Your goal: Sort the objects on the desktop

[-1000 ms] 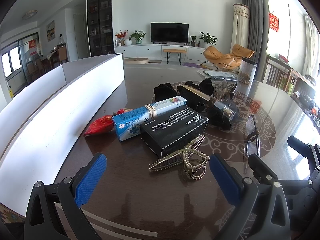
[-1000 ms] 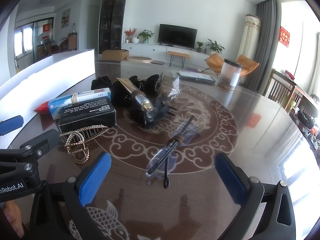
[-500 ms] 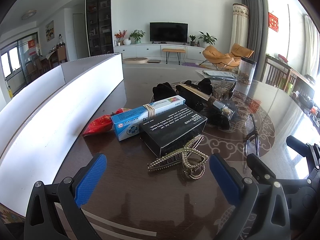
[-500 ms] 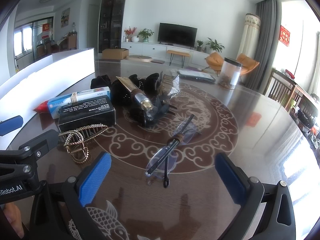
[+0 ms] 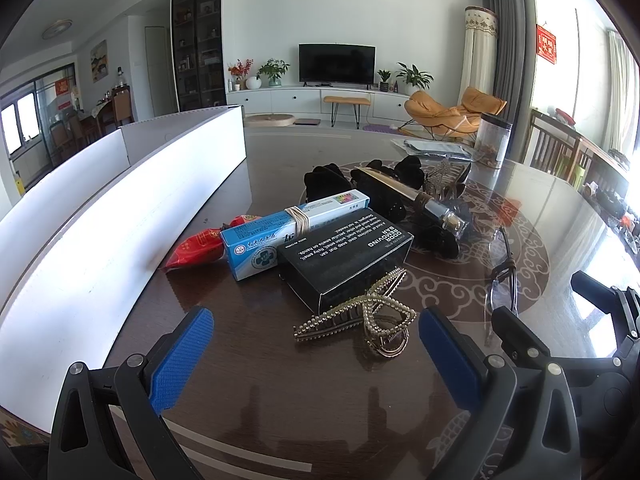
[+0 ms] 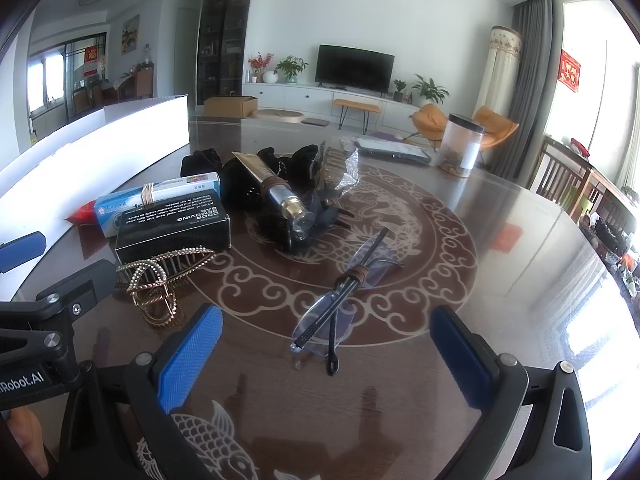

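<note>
Dark glossy worktop [image 6: 500, 280] cluttered, nothing sorted | pearl-studded gold hair claw [image 5: 362, 314], rimless folded glasses [image 6: 340, 300] unmoved | both jaws wide, empty

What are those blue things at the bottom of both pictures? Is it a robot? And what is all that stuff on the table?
No robot here: a person holds a grabbing tool in each hand, and each tool has a camera looking forward along its two fingers. The blue things are the finger pads. One picture comes from the left gripper, the other from the right gripper. Both are open and hold nothing.

On the dark table lie things to sort: a pearly gold hair clip leaning on a black box, a blue and white box with a rubber band around it, a red packet, a tube resting on black hair ties, and folded glasses. A long white box stands on the left.
</note>
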